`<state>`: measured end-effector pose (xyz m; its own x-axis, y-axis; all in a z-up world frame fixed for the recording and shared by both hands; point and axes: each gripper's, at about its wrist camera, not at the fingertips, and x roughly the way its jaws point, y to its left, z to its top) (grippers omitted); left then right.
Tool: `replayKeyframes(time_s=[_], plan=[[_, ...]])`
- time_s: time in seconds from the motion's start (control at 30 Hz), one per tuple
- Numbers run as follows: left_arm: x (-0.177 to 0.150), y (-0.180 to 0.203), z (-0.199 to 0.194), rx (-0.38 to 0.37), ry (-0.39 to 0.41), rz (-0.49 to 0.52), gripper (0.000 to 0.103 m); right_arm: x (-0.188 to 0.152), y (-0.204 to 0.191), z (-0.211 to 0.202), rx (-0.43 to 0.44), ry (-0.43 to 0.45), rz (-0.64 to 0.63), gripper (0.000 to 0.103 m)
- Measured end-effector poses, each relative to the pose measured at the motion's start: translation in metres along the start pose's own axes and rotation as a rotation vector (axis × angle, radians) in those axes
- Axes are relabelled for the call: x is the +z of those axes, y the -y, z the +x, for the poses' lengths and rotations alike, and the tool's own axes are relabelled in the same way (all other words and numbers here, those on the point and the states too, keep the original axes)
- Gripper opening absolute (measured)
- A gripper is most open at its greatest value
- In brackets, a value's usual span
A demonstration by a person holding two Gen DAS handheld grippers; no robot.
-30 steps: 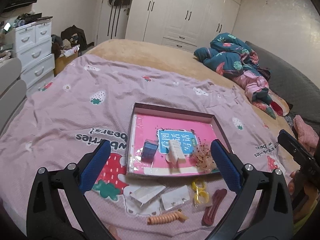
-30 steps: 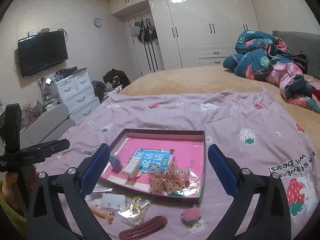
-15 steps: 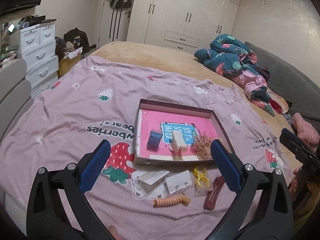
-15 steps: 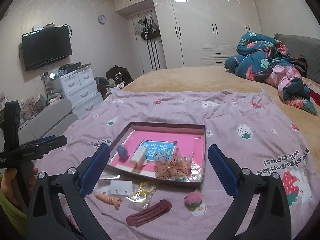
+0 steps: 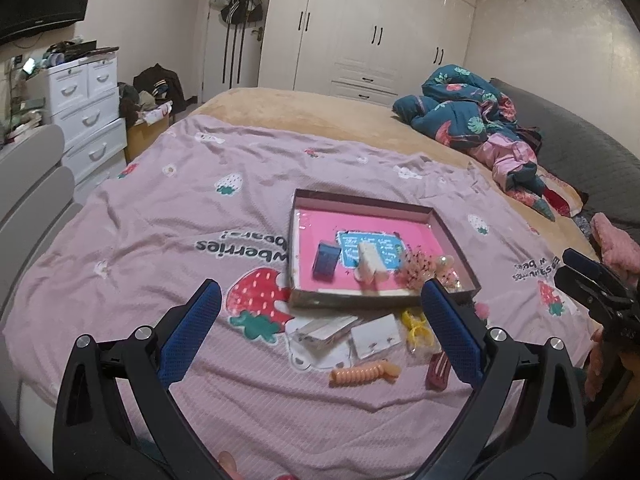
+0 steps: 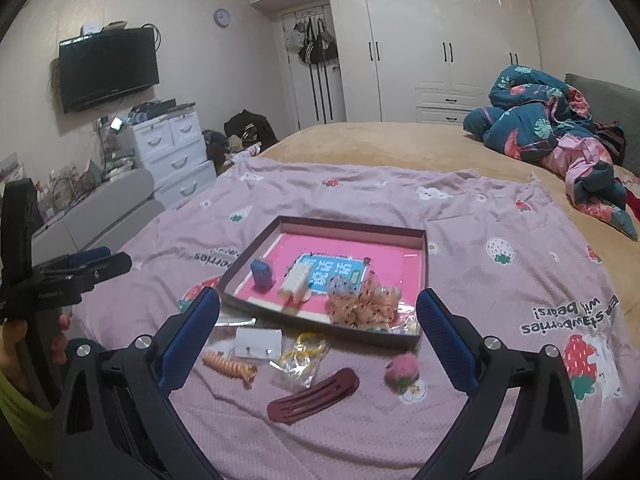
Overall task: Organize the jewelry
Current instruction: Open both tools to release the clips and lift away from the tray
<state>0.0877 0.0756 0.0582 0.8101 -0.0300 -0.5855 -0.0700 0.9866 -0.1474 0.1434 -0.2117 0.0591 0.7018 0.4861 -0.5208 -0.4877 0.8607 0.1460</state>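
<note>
A shallow box [image 6: 422, 272] with a pink floor lies on the strawberry-print blanket [image 6: 500, 208], holding a small blue case [image 6: 262, 274], a cream case [image 6: 295, 279] and a peach scrunchie [image 6: 362, 308]. Loose pieces lie on the blanket just in front of it: a dark red hair clip [image 6: 313, 396], an orange spiral tie [image 6: 228, 366], a white earring card [image 6: 258, 343], yellow rings in a clear bag [image 6: 300, 358] and a pink pompom [image 6: 401, 372]. The right gripper [image 6: 318, 340] hangs above these with fingers spread wide and empty; the left gripper [image 5: 320, 332] likewise, apart from everything.
</note>
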Motion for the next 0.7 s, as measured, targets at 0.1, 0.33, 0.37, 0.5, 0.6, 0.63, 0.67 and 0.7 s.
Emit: replayKeyframes(time_s=[0.1, 0.33, 0.37, 0.5, 0.6, 0.63, 0.67, 0.7], plan=[[-0.003, -0.002, 0.000, 0.008, -0.009, 0.003, 0.093, -0.005, -0.003, 0.002, 0.007, -0.020, -0.002, 0.098], [-0.013, -0.007, -0.004, 0.035, -0.005, 0.014, 0.093, -0.016, -0.007, 0.009, 0.022, -0.062, -0.004, 0.098], [-0.014, -0.008, -0.003, 0.037, -0.010, 0.012, 0.093, -0.018, -0.008, 0.011, 0.022, -0.068, -0.007, 0.098], [-0.021, -0.013, 0.001, 0.044, -0.036, 0.015, 0.093, -0.023, -0.011, 0.015, 0.024, -0.086, -0.018, 0.098], [-0.027, -0.013, 0.004, 0.056, -0.052, 0.032, 0.093, -0.029, -0.015, 0.021, 0.028, -0.109, -0.029, 0.098], [-0.029, -0.013, 0.005, 0.063, -0.057, 0.036, 0.093, -0.031, -0.016, 0.023, 0.032, -0.118, -0.032, 0.098], [-0.031, -0.013, 0.007, 0.070, -0.064, 0.042, 0.093, -0.032, -0.016, 0.025, 0.033, -0.124, -0.035, 0.098], [-0.033, -0.014, 0.008, 0.075, -0.068, 0.046, 0.093, -0.034, -0.018, 0.027, 0.035, -0.129, -0.037, 0.098]])
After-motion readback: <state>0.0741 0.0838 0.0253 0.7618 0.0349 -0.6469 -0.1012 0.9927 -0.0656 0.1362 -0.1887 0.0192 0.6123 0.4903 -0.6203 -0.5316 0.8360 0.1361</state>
